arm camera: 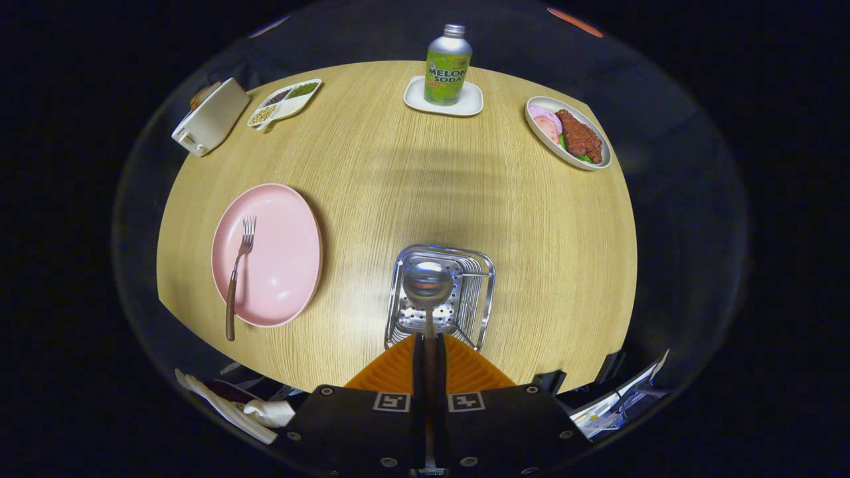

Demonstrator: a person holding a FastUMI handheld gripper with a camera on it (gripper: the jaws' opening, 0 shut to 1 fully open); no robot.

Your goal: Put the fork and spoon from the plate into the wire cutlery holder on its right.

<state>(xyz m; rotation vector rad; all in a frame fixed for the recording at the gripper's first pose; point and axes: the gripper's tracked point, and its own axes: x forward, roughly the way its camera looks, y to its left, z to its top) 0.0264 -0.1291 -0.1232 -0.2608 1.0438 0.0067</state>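
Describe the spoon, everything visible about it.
The spoon looks like shiny metal with a round, reflective bowl and a slim handle. The gripper is shut on the handle, both orange fingers pressing it. The bowl is out ahead of the fingers, over the wire cutlery holder. Whether it touches the holder cannot be told.
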